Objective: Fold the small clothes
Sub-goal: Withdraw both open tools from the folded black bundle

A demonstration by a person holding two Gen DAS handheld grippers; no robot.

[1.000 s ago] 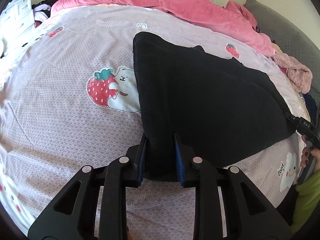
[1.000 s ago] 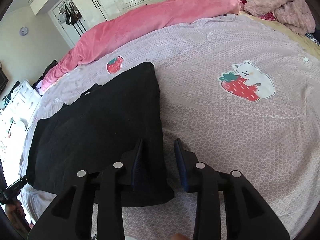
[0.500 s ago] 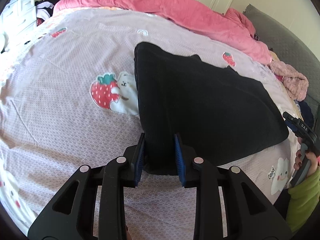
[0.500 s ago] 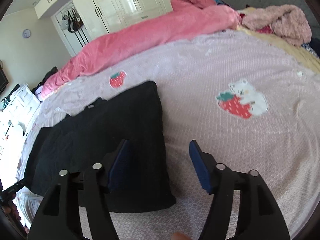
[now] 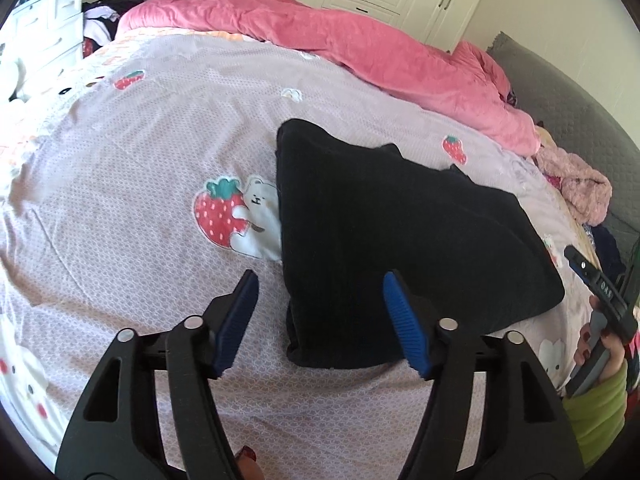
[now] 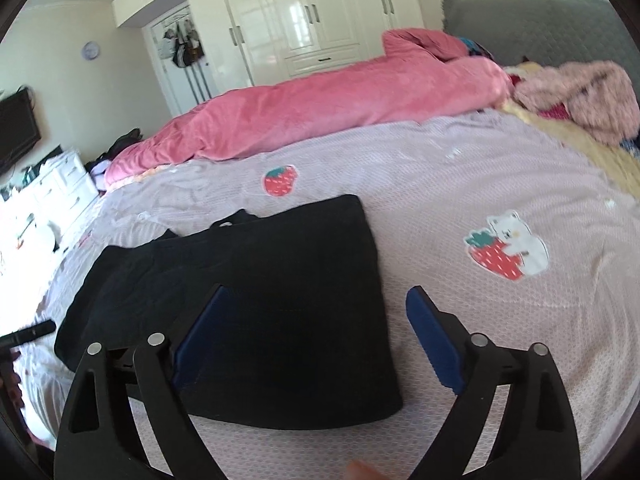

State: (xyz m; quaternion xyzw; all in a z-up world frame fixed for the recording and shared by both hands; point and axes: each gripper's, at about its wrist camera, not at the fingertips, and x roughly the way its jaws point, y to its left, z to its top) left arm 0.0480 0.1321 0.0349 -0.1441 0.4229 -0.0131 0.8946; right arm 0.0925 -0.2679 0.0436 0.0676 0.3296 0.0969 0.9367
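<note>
A black garment (image 5: pixel 392 232) (image 6: pixel 256 300) lies folded flat on the lilac bedspread (image 5: pixel 132 208) (image 6: pixel 480 200) printed with strawberries and bears. My left gripper (image 5: pixel 320 312) hovers just above the garment's near left corner, its jaws opening, blue pads clear of the cloth. My right gripper (image 6: pixel 316 336) hangs over the garment's near right corner, jaws opening wide, nothing pressed between them. The right gripper's tip (image 5: pixel 588 276) and the hand holding it show at the right edge of the left wrist view.
A rolled pink duvet (image 5: pixel 340 48) (image 6: pixel 320 108) lies along the far side of the bed. A fluffy pink garment (image 5: pixel 580 192) (image 6: pixel 584 96) sits near the grey headboard (image 6: pixel 540 28). White drawers (image 5: pixel 40 28) stand to the left, wardrobes (image 6: pixel 304 20) behind.
Both grippers let go of the black garment's near edge, spread their jaws and lifted back from it. The garment now rests flat on the bed.
</note>
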